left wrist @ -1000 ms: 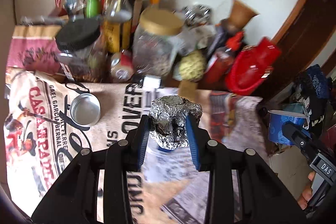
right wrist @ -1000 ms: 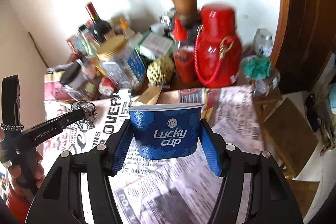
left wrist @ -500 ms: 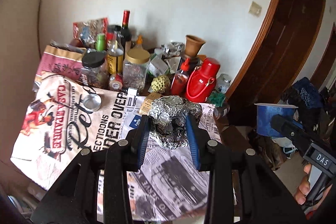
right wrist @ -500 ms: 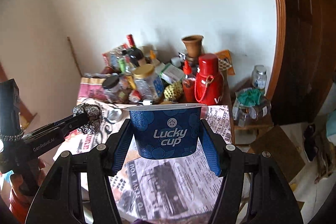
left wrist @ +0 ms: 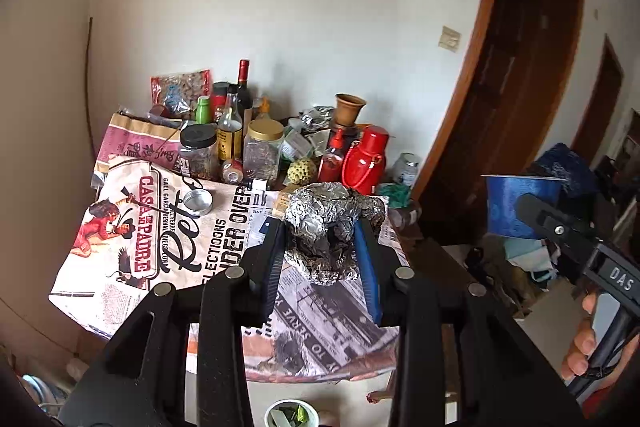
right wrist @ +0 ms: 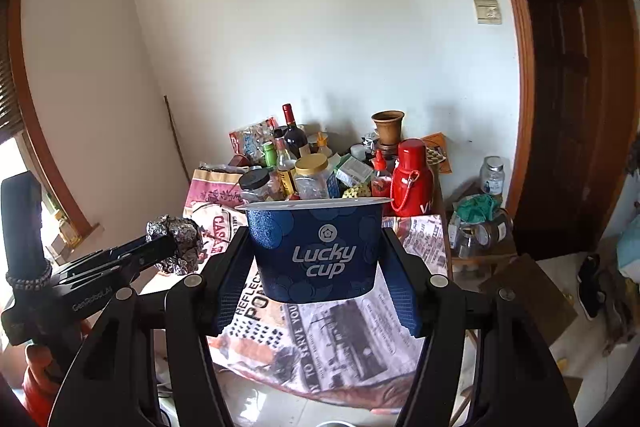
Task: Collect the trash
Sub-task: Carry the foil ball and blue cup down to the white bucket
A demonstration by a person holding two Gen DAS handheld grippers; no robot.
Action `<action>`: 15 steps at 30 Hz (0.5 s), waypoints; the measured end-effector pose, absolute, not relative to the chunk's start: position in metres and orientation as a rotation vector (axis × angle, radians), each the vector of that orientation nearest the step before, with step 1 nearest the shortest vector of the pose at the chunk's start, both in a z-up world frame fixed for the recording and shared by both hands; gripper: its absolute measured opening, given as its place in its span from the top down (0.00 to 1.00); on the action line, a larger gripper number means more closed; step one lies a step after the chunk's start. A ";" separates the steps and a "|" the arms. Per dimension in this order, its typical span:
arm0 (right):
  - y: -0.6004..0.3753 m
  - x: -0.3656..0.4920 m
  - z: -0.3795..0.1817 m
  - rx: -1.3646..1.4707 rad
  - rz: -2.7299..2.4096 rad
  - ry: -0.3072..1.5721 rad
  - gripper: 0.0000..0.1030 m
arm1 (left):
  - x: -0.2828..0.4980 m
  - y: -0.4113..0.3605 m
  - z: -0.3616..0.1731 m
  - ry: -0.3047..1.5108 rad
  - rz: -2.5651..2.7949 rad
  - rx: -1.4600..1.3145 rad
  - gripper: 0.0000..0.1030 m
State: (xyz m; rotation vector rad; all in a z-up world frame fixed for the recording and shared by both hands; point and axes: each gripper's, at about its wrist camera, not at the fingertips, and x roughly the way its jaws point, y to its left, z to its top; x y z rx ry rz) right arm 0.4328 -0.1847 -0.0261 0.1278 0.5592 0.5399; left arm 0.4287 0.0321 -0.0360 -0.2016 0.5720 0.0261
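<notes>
My left gripper (left wrist: 324,247) is shut on a crumpled ball of aluminium foil (left wrist: 330,227) and holds it in the air in front of the table. The foil also shows at the left of the right wrist view (right wrist: 176,243). My right gripper (right wrist: 316,267) is shut on a blue "Lucky cup" paper cup (right wrist: 316,251), upright, held off the table. The cup also shows at the right of the left wrist view (left wrist: 516,203). Both grippers are back from the table's front edge.
The table (left wrist: 160,235) is covered with printed newspaper cloth. Jars, bottles, a red thermos (left wrist: 366,161) and a clay pot (left wrist: 349,109) crowd its back. A small metal tin (left wrist: 196,201) lies on the cloth. A white bin rim (left wrist: 290,413) shows below. A dark wooden door (left wrist: 520,107) stands right.
Both grippers have pulled back and up away from the table with the foil and the cup still held. The table now looks smaller and farther off.
</notes>
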 end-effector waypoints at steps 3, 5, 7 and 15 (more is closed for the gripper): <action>-0.177 0.404 -0.028 0.144 0.517 0.563 0.42 | 0.398 0.041 -0.035 0.570 -0.003 -0.183 0.67; -0.169 0.382 -0.030 0.157 0.505 0.569 0.42 | 0.375 0.048 -0.037 0.573 -0.016 -0.168 0.67; -0.158 0.357 -0.034 0.158 0.490 0.573 0.42 | 0.349 0.056 -0.041 0.580 -0.025 -0.152 0.67; -0.136 0.279 -0.064 0.159 0.431 0.670 0.42 | 0.272 0.083 -0.068 0.650 -0.065 -0.162 0.67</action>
